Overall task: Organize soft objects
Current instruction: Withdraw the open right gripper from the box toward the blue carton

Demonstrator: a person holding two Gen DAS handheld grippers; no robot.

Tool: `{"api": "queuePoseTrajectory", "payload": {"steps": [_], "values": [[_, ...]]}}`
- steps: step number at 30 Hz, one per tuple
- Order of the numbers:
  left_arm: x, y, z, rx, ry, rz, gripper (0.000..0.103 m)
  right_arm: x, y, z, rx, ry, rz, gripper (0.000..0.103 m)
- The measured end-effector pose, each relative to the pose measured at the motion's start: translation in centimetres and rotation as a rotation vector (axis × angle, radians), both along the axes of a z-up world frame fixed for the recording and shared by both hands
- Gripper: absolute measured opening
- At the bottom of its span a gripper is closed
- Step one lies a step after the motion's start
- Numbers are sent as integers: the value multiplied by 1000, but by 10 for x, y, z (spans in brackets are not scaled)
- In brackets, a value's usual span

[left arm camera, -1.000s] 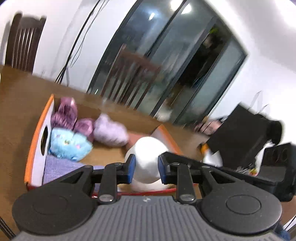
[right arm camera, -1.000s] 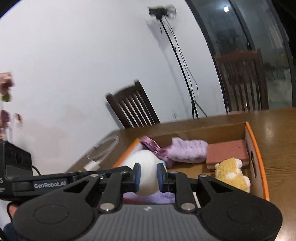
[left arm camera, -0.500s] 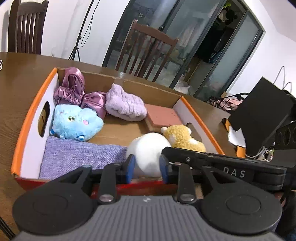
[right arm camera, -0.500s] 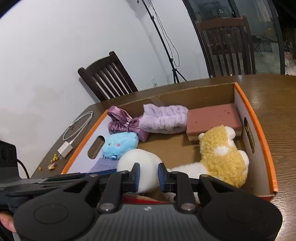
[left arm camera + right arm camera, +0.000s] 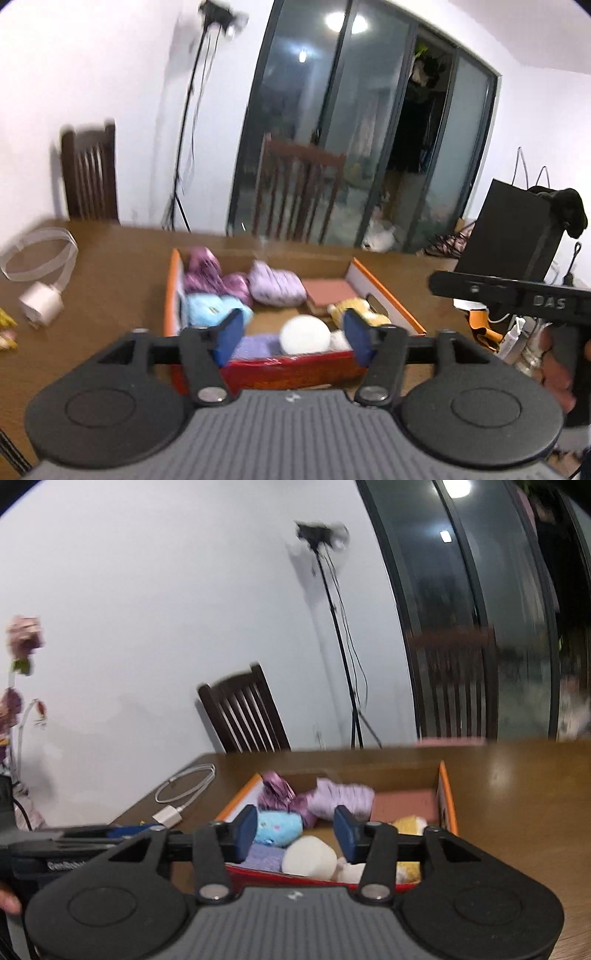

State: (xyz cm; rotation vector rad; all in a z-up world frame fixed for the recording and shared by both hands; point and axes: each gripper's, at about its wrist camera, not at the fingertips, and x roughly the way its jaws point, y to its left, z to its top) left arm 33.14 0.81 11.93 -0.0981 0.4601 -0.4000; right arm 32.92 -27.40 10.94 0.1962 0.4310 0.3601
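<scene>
Left gripper (image 5: 293, 338) jaws opening, nothing between, right gripper (image 5: 294, 832) likewise, white plush (image 5: 305, 335) lying beyond both in box (image 5: 384, 295), near front wall

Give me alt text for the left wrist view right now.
The left gripper hangs with jaws opening and nothing between them, above the near edge of an orange-rimmed box holding soft toys, a white plush nearest. The box sits on a wooden table.

Wooden table (image 5: 110, 266), cardboard box (image 5: 384, 291), white charger cable (image 5: 40, 273)
</scene>
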Motion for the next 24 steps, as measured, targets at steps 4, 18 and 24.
{"api": "queuePoseTrajectory", "payload": {"steps": [4,18,24], "values": [[-20,9,14,20,-52,53,75,-22,2,13,-23,-41,-10,54],[-129,26,-57,104,-106,143,95,-123,27,-49,-108,-55,-26,64],[-129,43,-77,78,-42,163,95,-142,33,-79,-48,50,25,62]]}}
